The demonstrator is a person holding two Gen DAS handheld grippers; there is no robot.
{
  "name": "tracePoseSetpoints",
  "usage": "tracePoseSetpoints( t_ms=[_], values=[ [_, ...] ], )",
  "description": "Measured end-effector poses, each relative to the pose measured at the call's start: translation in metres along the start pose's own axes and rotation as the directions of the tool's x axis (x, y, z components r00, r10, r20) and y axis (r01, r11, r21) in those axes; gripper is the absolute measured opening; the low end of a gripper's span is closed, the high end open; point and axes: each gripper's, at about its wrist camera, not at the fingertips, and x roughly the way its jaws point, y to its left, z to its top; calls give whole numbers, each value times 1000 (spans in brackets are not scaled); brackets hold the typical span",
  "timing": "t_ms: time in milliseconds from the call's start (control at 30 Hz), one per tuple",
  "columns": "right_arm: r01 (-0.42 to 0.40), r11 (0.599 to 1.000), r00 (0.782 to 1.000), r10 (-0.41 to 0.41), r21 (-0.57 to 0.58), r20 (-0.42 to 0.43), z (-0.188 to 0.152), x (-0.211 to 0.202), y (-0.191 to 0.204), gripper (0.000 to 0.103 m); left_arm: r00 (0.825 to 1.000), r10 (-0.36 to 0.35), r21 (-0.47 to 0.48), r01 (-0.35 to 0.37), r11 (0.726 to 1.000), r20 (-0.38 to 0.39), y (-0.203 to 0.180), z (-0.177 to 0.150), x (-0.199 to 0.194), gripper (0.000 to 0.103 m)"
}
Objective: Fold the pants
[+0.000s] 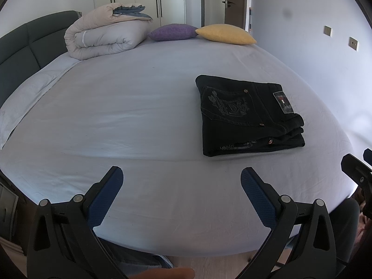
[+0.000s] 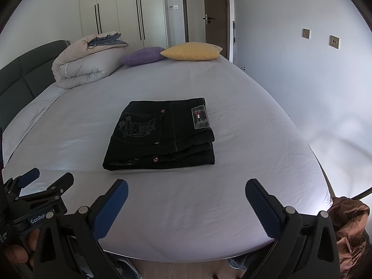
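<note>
One pair of black pants (image 2: 160, 134) is lying folded into a neat stack on the bed (image 2: 244, 162), sitting nearer the foot edge than the headboard and toward the side that runs along the wall. The back pocket with its embroidered crest is facing up, and one patch label (image 2: 200, 118) is showing at the waistband. Two claws are hovering over the near edge of the bed, both released and holding nothing: the left claw (image 1: 181, 193) is hanging with its two blue-padded fingers spread wide, well apart from the pants, which are sitting ahead and to its right; the right claw (image 2: 186, 202) is likewise gaping wide, with the pants lying straight ahead of it and not touching either pad. Up at the far end of the bed, one folded duvet (image 2: 88, 62) is resting by the dark headboard (image 2: 21, 79), and two cushions are lying beside it along the far edge: one purple cushion (image 2: 143, 56) and one yellow cushion (image 2: 193, 51), the yellow one overlapping the purple. Two wall plates (image 2: 306, 33) are showing on the wall beside the bed, and one door (image 2: 215, 9) is standing beyond the cushions.
</note>
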Motion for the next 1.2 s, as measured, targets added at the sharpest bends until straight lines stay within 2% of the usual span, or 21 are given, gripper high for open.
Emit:
tracePoseSetpoints(
  t_ms=[1200],
  values=[
    [-4, 1000, 1000, 4, 4, -7, -6, 2, 7, 103, 1000, -1, 1, 1, 1000, -1, 1, 0, -1, 103]
  ],
)
